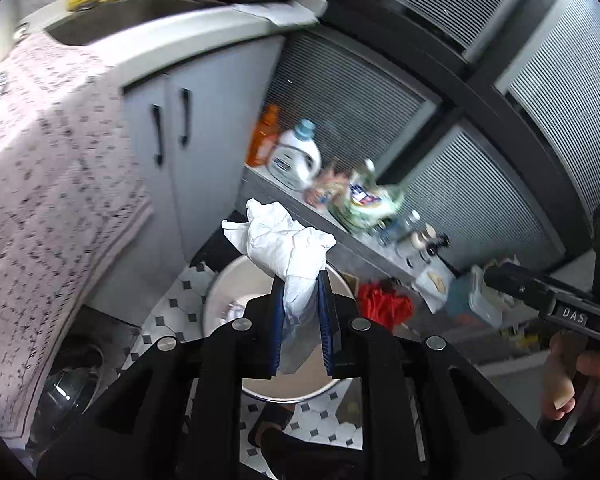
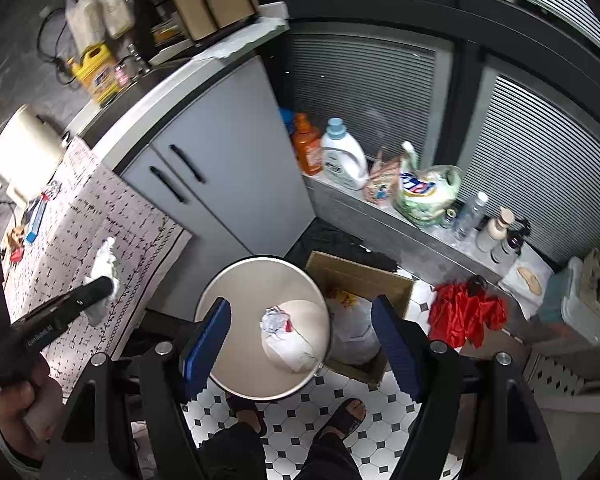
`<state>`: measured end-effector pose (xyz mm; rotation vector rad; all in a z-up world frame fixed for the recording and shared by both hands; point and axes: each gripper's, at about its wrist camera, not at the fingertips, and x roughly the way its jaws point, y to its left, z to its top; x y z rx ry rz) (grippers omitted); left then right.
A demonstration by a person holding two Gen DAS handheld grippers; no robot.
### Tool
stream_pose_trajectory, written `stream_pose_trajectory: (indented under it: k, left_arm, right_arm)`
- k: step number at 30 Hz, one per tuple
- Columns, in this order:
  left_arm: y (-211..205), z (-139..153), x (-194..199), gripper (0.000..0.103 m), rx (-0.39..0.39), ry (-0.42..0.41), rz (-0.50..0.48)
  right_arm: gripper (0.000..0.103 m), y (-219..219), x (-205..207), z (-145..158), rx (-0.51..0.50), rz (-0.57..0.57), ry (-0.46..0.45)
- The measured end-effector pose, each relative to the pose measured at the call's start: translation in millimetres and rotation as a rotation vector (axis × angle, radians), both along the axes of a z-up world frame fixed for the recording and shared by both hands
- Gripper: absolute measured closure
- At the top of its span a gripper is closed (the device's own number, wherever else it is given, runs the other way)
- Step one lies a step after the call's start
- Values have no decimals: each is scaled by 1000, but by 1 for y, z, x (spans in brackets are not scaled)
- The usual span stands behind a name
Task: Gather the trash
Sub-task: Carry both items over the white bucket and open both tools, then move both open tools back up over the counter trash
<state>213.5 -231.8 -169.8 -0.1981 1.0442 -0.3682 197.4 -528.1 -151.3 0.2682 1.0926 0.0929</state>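
My left gripper [image 1: 301,280] is shut on a crumpled white paper towel [image 1: 280,240], which sticks up past its blue pads. It hangs over the round white bin [image 1: 220,284] on the floor. From the right wrist view the same left gripper [image 2: 100,286] shows at the left with the paper towel [image 2: 106,264] in front of the patterned tablecloth. My right gripper [image 2: 300,304] is wide open above the bin [image 2: 220,280], nothing between its fingers. Crumpled white trash [image 2: 288,340] lies inside the bin. The right gripper's tip [image 1: 496,276] also shows at the right of the left wrist view.
A cardboard box [image 2: 360,276] holding a plastic bag stands right beside the bin. A red cloth [image 2: 464,312] lies on the tiled floor. Detergent bottles [image 2: 342,160] and bags line a low ledge by the window. A grey cabinet [image 2: 228,160] stands behind; the person's sandalled feet [image 2: 344,416] are below.
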Motion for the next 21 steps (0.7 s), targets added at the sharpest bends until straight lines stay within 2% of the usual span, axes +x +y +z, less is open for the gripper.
stream_pose_trajectory:
  k: [1, 2, 3, 4, 5, 8, 12, 21]
  left_arm:
    - [-6, -2, 0, 80, -14, 7, -22]
    - [-11, -3, 0, 64, -28, 16, -45]
    - [-16, -2, 0, 54, -29, 13, -58]
    - [-18, 0, -1, 40, -23, -2, -63]
    - [-19, 3, -2, 35, -22, -13, -66]
    - [-15, 6, -1, 28, -24, -18, -57]
    - [6, 14, -1, 24, -9, -32, -1]
    - [91, 32, -6, 22, 33, -58, 174]
  right_arm:
    - [31, -4, -2, -1, 1, -9, 1]
    - [31, -7, -4, -1, 3, -20, 2]
    - [31, -10, -6, -1, 4, -28, 3]
    - [31, -12, -7, -1, 5, -33, 4]
    - [31, -13, -8, -1, 6, -39, 4]
    - [31, -13, -8, -2, 14, -44, 5]
    - [31, -1, -3, 0, 25, -19, 4]
    - [26, 63, 20, 15, 57, 86, -29]
